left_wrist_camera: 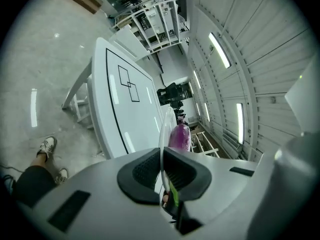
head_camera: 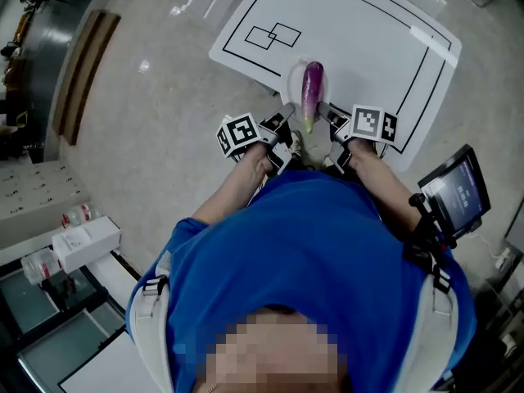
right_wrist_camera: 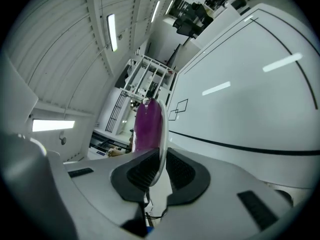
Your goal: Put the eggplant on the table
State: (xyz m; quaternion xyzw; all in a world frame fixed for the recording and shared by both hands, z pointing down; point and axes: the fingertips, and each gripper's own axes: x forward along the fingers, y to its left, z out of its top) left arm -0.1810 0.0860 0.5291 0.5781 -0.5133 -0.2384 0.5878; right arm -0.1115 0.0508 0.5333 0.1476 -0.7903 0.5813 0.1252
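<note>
A purple eggplant [head_camera: 312,90] with a green stem lies on a white plate [head_camera: 291,83] held in the air just before the near edge of the white table [head_camera: 360,47]. My left gripper [head_camera: 283,126] is shut on the plate's left rim, and my right gripper [head_camera: 328,114] is shut on its right rim. In the left gripper view the plate [left_wrist_camera: 163,131] shows edge-on between the pads of the left gripper [left_wrist_camera: 161,165], with the eggplant [left_wrist_camera: 180,136] behind it. The right gripper view shows the right gripper [right_wrist_camera: 160,171] clamping the plate rim [right_wrist_camera: 163,129] beside the eggplant [right_wrist_camera: 148,124].
The table carries black outline markings, with two overlapping squares [head_camera: 273,35] at its far left. A screen on a stand [head_camera: 457,191] is at my right. Boxes and bottles [head_camera: 82,240] sit at the lower left. A wooden bench [head_camera: 86,72] lies on the floor at the left.
</note>
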